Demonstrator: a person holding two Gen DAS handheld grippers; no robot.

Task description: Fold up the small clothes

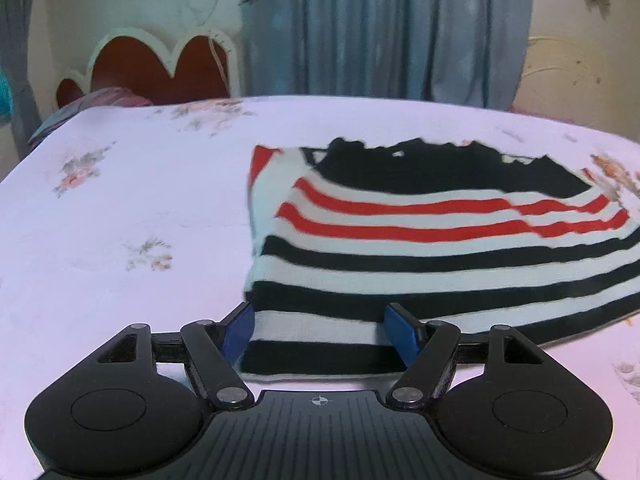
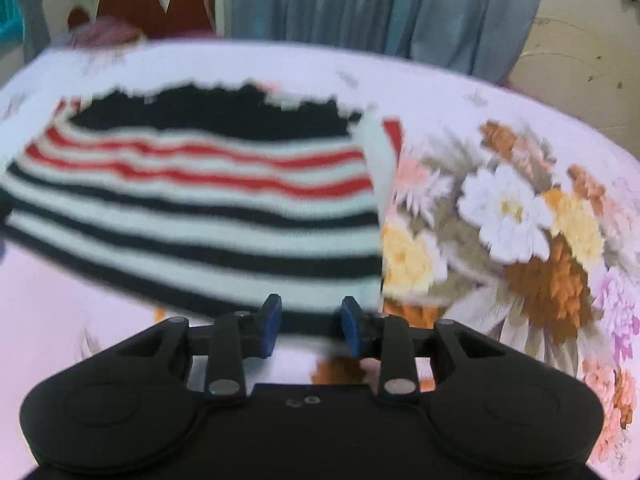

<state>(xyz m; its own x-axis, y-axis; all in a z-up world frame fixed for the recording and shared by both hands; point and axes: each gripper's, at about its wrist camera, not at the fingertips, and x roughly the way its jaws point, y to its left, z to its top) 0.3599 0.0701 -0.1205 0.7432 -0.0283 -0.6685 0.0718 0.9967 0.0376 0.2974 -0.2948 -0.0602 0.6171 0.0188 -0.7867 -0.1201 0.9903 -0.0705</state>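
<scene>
- The left claw stands wide open, its blue fingers straddling the near hem of the striped garment and closed on nothing.
- The right claw is partly open at the garment's near right corner; motion blur hides whether the pads touch cloth.
- The garment lies flat on the bed, sides folded in, over a floral sheet.
- Its left edge is cut off in the right wrist view.
</scene>
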